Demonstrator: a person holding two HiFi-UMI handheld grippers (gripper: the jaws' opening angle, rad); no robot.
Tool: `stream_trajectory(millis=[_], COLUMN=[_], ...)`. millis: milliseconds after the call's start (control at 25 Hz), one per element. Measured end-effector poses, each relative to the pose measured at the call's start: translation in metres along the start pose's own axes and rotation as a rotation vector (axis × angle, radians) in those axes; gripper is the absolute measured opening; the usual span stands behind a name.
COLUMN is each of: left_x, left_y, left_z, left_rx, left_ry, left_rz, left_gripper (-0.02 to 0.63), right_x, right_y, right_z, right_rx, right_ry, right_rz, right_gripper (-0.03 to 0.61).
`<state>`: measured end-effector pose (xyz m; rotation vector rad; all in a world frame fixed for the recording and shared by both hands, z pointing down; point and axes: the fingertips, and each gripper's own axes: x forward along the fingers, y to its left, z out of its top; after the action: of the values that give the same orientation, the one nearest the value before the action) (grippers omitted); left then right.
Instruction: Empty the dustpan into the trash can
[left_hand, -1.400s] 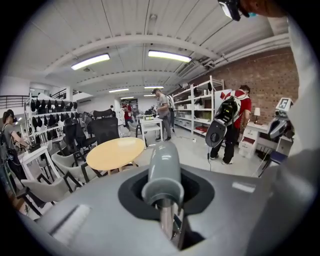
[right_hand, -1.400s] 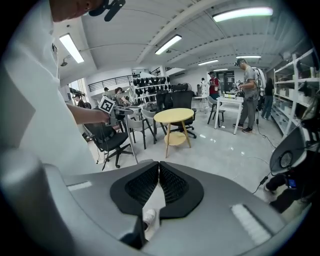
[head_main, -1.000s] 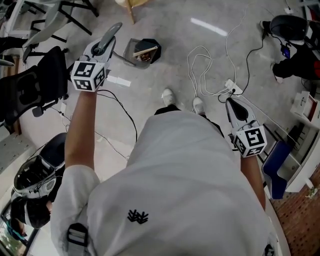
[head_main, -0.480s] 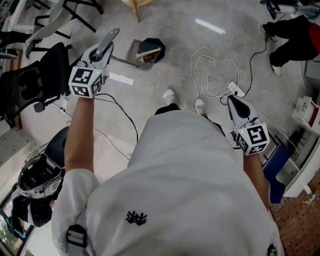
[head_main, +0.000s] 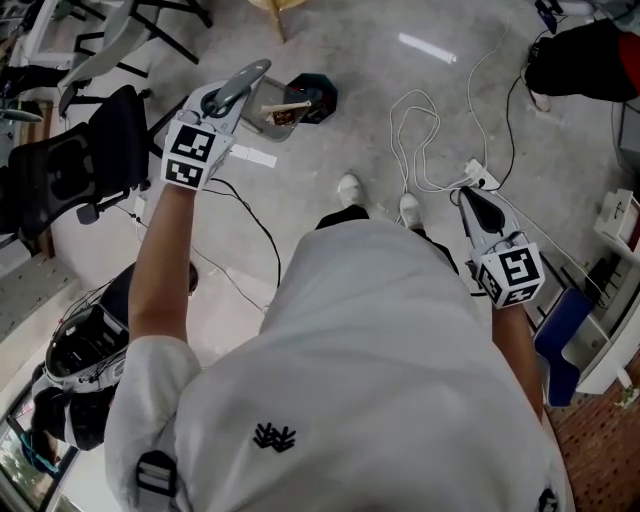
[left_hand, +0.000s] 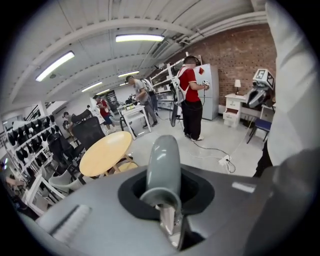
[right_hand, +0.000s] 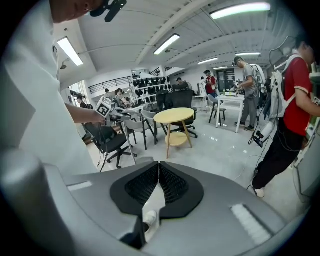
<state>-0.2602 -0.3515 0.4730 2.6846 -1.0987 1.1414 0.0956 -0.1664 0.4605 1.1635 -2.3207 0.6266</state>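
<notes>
Evidently the left tool (head_main: 222, 100) pinches the grey handle (head_main: 247, 80) and holds it out ahead so that the dustpan (head_main: 272, 115) meets the black trash can (head_main: 318, 93), just beside it on the floor. The pan is pale grey with brownish scraps at its mouth. The right tool (head_main: 472, 200) hangs aside, pressed together on nothing.

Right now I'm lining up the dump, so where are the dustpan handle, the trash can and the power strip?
dustpan handle (left_hand: 162, 165): left gripper view, grey shaft near its end.
trash can (head_main: 326, 93): head view, black rim.
power strip (head_main: 481, 178): head view, white body.
</notes>
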Motion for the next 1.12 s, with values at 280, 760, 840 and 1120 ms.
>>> stream_trajectory(millis=[280,760,840,1120], left_x=[0.016,0.047,0.054,0.078], left_y=[-0.037,-0.116,-0.142,-0.226], left_z=[0.01,0.02,0.02,0.015], left_rx=[0.126,0.303,0.366,0.587], left_ry=[0.044,0.125,0.137,0.182], left_rz=[-0.057,-0.083,-0.093,-0.141], left_gripper=[0.091,0.091,0.091,0.091], right_x=[-0.008,-0.023,-0.029,-0.053], right_y=[-0.004,-0.015,-0.017,-0.032], right_z=[-0.007,-0.021,-0.026,-0.039], right_rx=[0.021,0.026,0.024,0.02], right_ry=[-0.007,-0.017,-0.018,-0.02], right_rz=[-0.016,-0.003,0.0,-0.005], right_gripper=[0.009,0.009,0.009,0.009])
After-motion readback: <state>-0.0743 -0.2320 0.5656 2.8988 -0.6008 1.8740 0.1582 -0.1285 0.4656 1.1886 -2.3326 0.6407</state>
